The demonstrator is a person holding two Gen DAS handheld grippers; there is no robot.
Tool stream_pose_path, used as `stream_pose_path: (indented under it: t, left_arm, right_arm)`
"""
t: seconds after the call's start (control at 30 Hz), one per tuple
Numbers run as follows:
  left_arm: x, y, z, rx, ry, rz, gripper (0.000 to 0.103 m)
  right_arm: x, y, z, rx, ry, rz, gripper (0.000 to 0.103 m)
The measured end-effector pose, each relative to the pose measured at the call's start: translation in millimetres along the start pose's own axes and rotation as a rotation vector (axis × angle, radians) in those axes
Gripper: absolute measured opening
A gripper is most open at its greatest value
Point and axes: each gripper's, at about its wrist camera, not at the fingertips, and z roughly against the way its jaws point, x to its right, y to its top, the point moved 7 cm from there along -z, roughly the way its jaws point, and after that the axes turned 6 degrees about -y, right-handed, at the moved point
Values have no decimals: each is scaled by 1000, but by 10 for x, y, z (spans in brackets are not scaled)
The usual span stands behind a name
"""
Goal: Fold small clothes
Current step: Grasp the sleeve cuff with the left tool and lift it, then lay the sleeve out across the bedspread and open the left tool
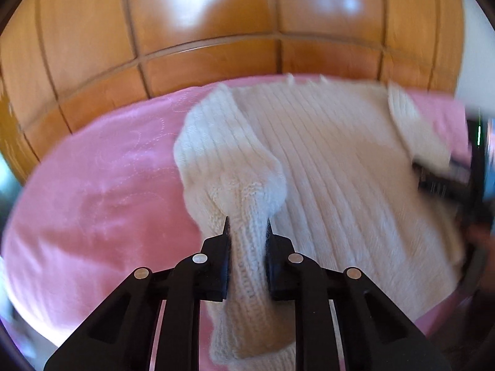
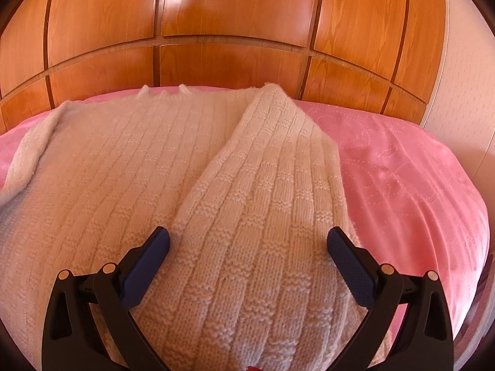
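A cream ribbed knit sweater (image 1: 340,167) lies spread on a pink bedspread (image 1: 92,191). My left gripper (image 1: 247,225) is shut on the sweater's left sleeve (image 1: 229,167), which bunches up and is lifted over the body. In the right wrist view the right sleeve (image 2: 272,185) lies folded across the sweater body (image 2: 102,167). My right gripper (image 2: 247,241) is open, its blue pads (image 2: 148,259) straddling the folded sleeve just above it. The right gripper also shows blurred at the right edge of the left wrist view (image 1: 445,179).
A glossy wooden panelled headboard (image 2: 229,21) stands behind the bed. The pink bedspread (image 2: 402,179) extends to the right of the sweater. A pale wall (image 2: 464,86) is at the far right.
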Motion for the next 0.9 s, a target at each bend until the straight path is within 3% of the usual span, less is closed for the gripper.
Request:
stream_pose_path:
  t: [0.1,0.2,0.43,0.63,0.67,0.7,0.77,0.83,0.9]
  left_arm:
    - [-372,178,36,22,-52,142,17]
    - [-788,308,34,45,-58,278,17]
    - [-2008,380,-237,34,59,539,17]
    - [-2726,221,-476,-10,255,609,18]
    - [-2837,197,-482,-13,308,617,26]
    - [-2931,168,-474,-15,360,625,47]
    - [-3149,126,-403,6,458,671,73]
    - [-3188,70,-245,77,488,762,74]
    - [-3034,82,-231,92,445,780,74]
  right_arm:
    - [-3,-1,1,1,-1,-1,101]
    - [-9,-8,6,7,-2,0,101]
    - [-3,-16,2,0,17,-11,101]
    - [-3,-12,-2,1,16,-10,101]
    - [0,-11,-4,2,15,-9,101]
    - [0,-11,-3,2,14,-8,101]
    - [-8,-12,-4,3,12,-5,101]
    - [-7,-14,-4,6,13,-6,101]
    - [-8,-9,-5,8,11,-5,101]
